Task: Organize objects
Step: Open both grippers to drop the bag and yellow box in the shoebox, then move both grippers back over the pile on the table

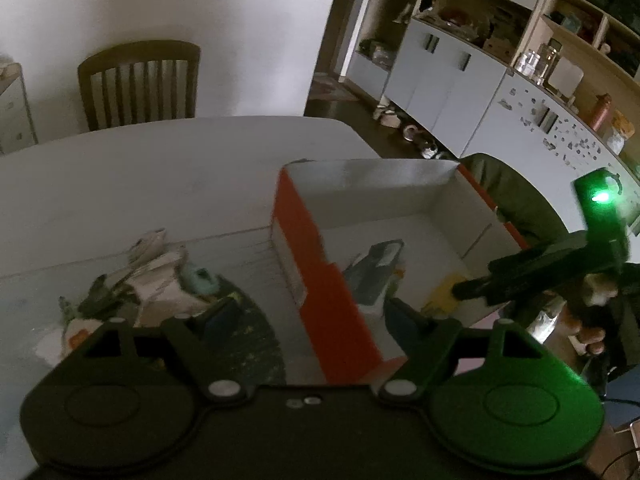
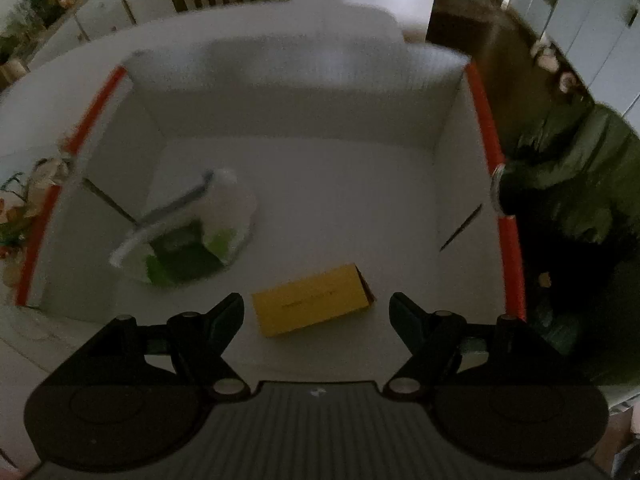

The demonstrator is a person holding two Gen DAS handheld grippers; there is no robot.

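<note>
An orange-and-white cardboard box [image 1: 304,256] stands open on the white table; it also fills the right wrist view [image 2: 480,116]. Inside lie a small yellow box [image 2: 312,305] and a green-and-white packet [image 2: 188,236], which also shows in the left wrist view [image 1: 374,276]. My right gripper [image 2: 316,312] is open and empty, just above the yellow box inside the cardboard box; it shows from the side in the left wrist view [image 1: 516,276]. My left gripper [image 1: 310,316] is open and empty, over the box's left wall. A heap of loose packets [image 1: 152,280] lies left of the box.
A dark round mat [image 1: 256,340] lies on the table [image 1: 120,184] under the left gripper. A wooden chair [image 1: 140,84] stands behind the table. Cabinets and shelves [image 1: 480,72] line the right wall. A green jacket [image 2: 572,168] hangs right of the box.
</note>
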